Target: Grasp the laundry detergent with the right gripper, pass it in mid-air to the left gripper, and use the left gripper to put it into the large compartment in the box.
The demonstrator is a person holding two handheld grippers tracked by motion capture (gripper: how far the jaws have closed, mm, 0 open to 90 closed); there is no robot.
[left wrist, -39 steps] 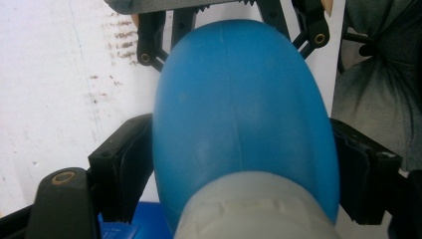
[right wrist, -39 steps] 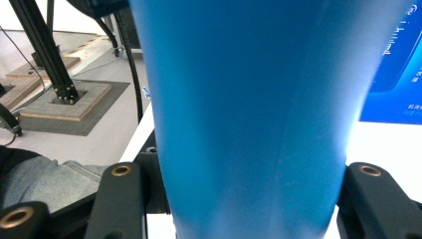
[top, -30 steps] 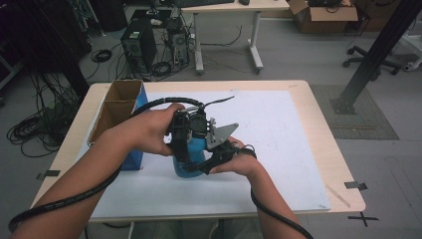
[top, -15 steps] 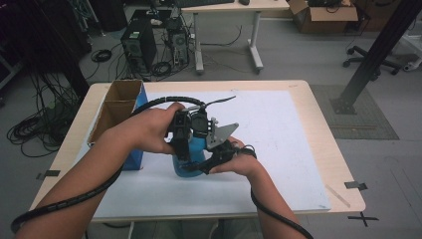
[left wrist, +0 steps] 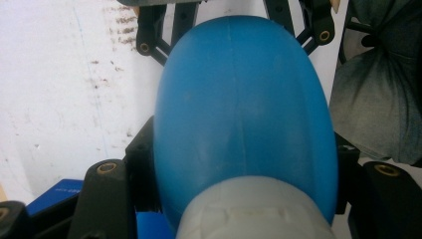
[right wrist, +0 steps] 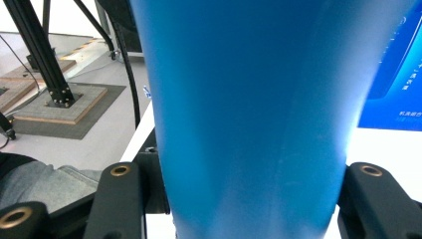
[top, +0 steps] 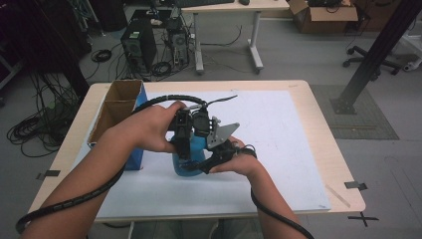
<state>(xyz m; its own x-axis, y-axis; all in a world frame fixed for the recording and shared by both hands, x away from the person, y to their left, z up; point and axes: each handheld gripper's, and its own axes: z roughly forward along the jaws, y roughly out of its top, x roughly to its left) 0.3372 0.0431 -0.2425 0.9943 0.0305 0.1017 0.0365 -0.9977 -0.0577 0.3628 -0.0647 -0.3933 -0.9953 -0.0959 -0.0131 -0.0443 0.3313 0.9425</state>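
Both grippers clamp one blue bottle (top: 191,158) mid-table: the right gripper (top: 211,160) steadies its body, the left gripper (top: 183,145), jaws just closed, pinches the pale cap end, probably for twisting

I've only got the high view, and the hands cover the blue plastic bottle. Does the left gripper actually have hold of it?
Observer: Yes. In the left gripper view the left gripper has just been closing its jaws. They now press on both sides of the blue plastic bottle, just past its pale grey cap.
Operator: And the right gripper?
Observer: In the right gripper view the right gripper has its black jaws shut on the bottle's smooth blue body, one on each side.
Operator: Anything close behind the bottle?
Observer: The blue box side behind it carries small white print, at the right of the right gripper view.
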